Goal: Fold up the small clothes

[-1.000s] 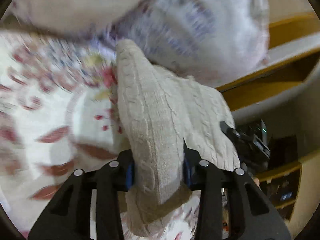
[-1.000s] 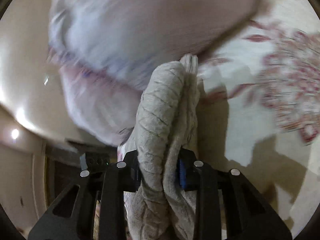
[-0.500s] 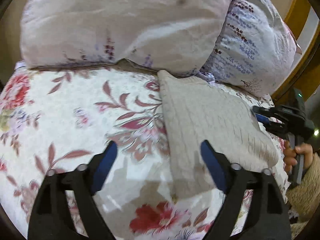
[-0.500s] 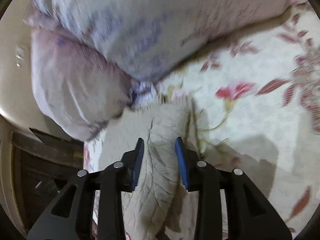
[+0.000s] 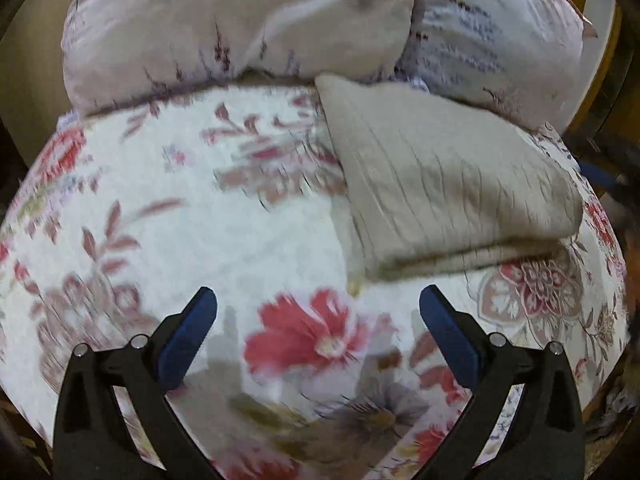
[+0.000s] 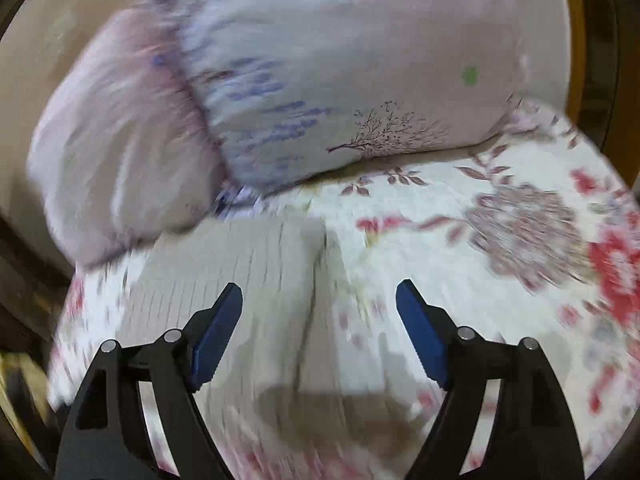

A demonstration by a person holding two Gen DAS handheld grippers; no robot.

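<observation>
A folded beige cable-knit garment (image 5: 444, 180) lies flat on the floral bedspread (image 5: 160, 216), its far edge against the pillows. My left gripper (image 5: 318, 322) is open and empty, hovering over the bedspread just short of the garment's near edge. In the right wrist view the same garment (image 6: 248, 280) lies blurred below and ahead of my right gripper (image 6: 318, 316), which is open and empty above it.
Two pale patterned pillows (image 5: 240, 20) (image 5: 492, 36) stand at the head of the bed, also in the right wrist view (image 6: 340, 68). A wooden headboard edge (image 5: 592, 60) shows at the right. The bedspread (image 6: 500, 240) extends to the right of the garment.
Both grippers held the garment a second ago. The left opened first, then the right; the garment now lies on the bed and both grippers have drawn back from it.
</observation>
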